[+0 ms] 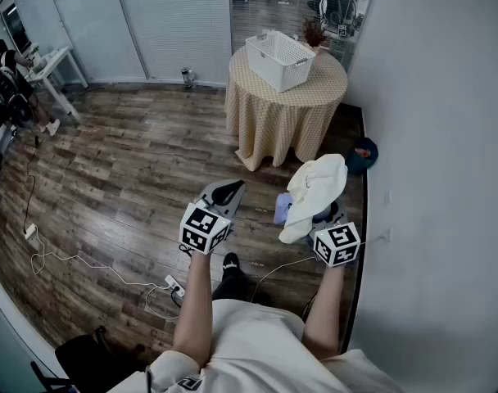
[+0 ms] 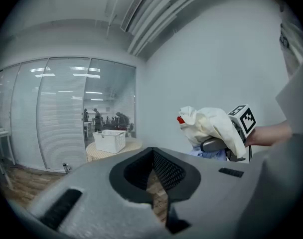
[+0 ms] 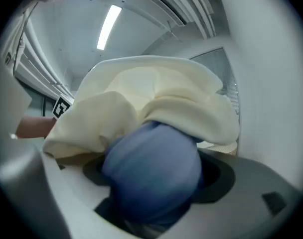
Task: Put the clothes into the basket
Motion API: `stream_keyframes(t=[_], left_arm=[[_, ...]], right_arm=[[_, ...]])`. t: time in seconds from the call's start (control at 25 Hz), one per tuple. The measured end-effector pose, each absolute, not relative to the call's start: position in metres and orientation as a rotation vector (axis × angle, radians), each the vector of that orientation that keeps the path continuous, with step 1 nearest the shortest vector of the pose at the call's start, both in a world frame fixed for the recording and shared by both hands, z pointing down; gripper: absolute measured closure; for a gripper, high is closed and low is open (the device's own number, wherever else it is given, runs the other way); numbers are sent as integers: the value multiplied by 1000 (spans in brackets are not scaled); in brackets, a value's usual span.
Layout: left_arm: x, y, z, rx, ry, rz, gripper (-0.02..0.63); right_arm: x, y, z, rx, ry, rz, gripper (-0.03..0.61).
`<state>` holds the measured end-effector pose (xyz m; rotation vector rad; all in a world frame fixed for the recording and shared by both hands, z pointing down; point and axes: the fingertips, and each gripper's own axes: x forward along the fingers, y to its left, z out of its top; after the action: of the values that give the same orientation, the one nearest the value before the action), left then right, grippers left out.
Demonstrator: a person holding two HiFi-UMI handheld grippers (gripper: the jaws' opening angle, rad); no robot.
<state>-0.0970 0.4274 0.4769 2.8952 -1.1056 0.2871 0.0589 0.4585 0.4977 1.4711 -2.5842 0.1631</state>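
Observation:
A white basket (image 1: 280,60) stands on a round table (image 1: 273,129) with a checked cloth, some way ahead of me. My right gripper (image 1: 311,210) is shut on a bundle of clothes: a cream garment (image 1: 319,182) draped over a blue one (image 1: 282,209). In the right gripper view the cream cloth (image 3: 151,93) and the blue cloth (image 3: 151,168) fill the space between the jaws. My left gripper (image 1: 224,193) is held level beside it, shut and holding nothing. From the left gripper view, the basket (image 2: 109,140) shows far off and the cream garment (image 2: 209,126) at right.
A small plant (image 1: 314,33) stands behind the basket on the table. A dark blue item (image 1: 362,154) lies on the floor by the right wall. Cables and a power strip (image 1: 174,285) lie on the wooden floor near my feet. A desk (image 1: 52,64) stands far left.

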Motion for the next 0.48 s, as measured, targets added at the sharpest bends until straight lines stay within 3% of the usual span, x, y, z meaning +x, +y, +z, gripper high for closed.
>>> stream_keyframes(t=[0.48], left_arm=[[-112, 415, 482, 2868, -1089, 301, 600]], right_arm=[[53, 460, 506, 1475, -2553, 222, 164]])
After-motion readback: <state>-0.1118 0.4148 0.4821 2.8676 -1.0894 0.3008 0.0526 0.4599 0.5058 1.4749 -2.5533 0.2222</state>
